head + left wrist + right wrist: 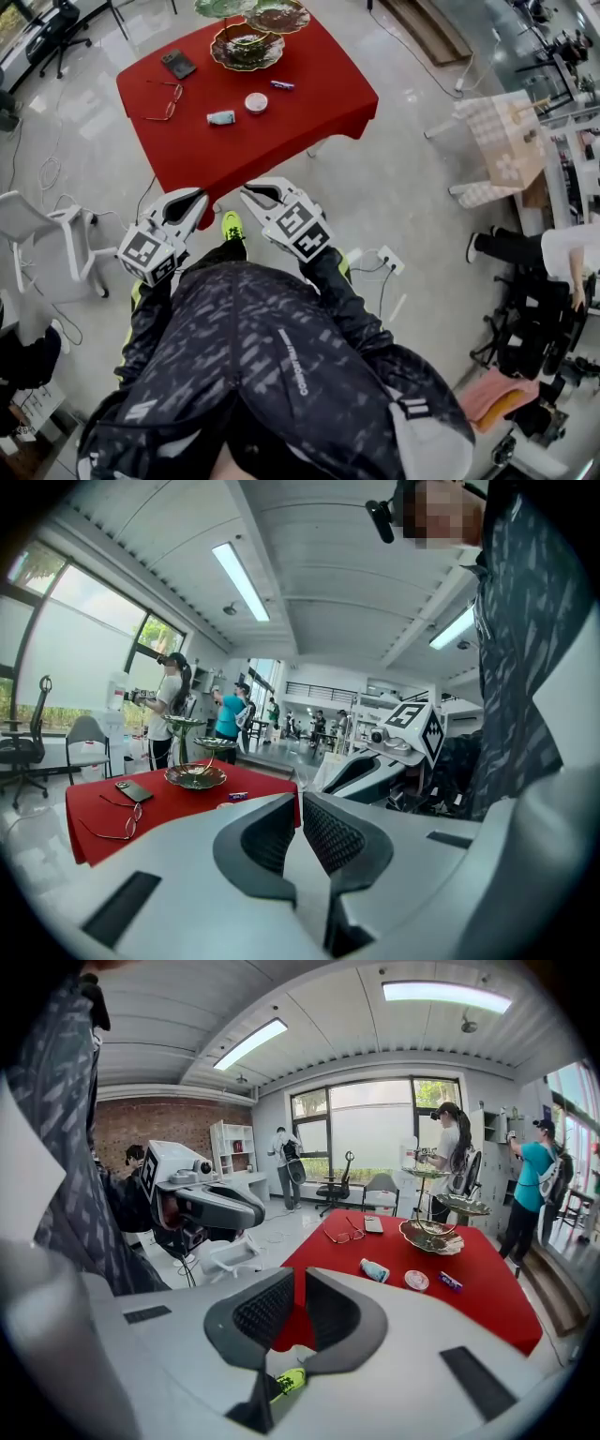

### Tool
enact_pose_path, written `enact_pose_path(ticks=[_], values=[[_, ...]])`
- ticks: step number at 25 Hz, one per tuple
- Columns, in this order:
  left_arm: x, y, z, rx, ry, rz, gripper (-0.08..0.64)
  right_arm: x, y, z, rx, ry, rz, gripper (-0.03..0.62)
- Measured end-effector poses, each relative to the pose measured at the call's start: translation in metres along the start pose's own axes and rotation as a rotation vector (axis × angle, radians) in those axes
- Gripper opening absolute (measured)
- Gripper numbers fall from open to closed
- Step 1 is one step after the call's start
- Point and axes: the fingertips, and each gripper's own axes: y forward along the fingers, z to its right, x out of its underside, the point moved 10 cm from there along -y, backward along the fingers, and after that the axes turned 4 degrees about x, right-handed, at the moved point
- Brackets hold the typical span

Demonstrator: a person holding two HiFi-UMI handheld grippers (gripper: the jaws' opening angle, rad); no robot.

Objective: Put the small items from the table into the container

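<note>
A red table (309,103) stands ahead of me, apart from both grippers. On it lie a small light-blue tube (221,118), a round tin (256,103), a purple wrapped item (282,85), glasses (164,101) and a dark phone (177,64). A tiered dish stand (247,47) rises at the table's far side. My left gripper (200,195) and right gripper (246,190) hover side by side short of the table's near edge, both shut and holding nothing. The right gripper view shows the tube (374,1270), tin (415,1281) and dish (430,1236) beyond the shut jaws.
A white chair (56,234) stands on the floor at the left. A checkered-cloth table (502,141) is at the right. A power strip (389,260) with cables lies on the floor near my feet. People stand behind the table in the gripper views.
</note>
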Motion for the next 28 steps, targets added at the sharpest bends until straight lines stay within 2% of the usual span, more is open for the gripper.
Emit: enact_pose_path(ticks=[19,23,28], values=[[-0.009,0.058,-0.127,0.057,-0.059,-0.026,0.032,-0.047,0.117,0.101,-0.002,-0.026,-0.103,0.026],[-0.003,0.065,-0.146,0.074,-0.061,-0.033,0.032,-0.050,0.136,0.117,0.007,-0.039,-0.129,0.066],[-0.002,0.068,-0.159,0.058,-0.104,-0.016,0.032,-0.047,0.160,0.133,-0.002,-0.086,-0.194,0.120]])
